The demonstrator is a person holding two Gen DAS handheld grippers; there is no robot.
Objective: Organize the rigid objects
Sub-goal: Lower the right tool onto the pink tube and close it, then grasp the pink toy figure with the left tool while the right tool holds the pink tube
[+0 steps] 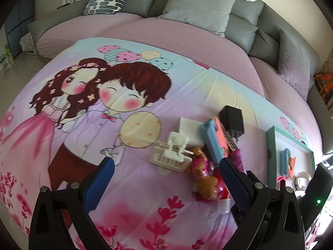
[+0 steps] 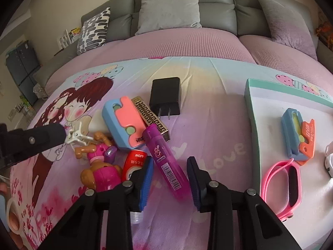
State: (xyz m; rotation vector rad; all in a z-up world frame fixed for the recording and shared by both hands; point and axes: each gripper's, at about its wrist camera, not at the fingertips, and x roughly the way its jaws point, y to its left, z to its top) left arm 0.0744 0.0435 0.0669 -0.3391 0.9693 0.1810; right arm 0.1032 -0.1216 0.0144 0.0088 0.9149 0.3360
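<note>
A pile of small objects lies on the cartoon bedsheet: a purple tube (image 2: 168, 164), a blue-and-pink case (image 2: 122, 123), a gold patterned bar (image 2: 152, 118), a black charger (image 2: 165, 96), a red LION tube (image 2: 133, 162), a pink dog toy (image 2: 100, 166) and a white clip (image 1: 172, 150). My right gripper (image 2: 169, 179) is open, its blue pads straddling the purple tube's lower end. My left gripper (image 1: 166, 179) is open and empty, just in front of the white clip and dog toy (image 1: 201, 177).
A teal-rimmed white tray (image 2: 251, 112) at the right holds a blue-and-orange case (image 2: 297, 133), pink glasses (image 2: 285, 183) and a white item at the edge. A grey sofa with cushions (image 2: 168, 8) lies behind the sheet.
</note>
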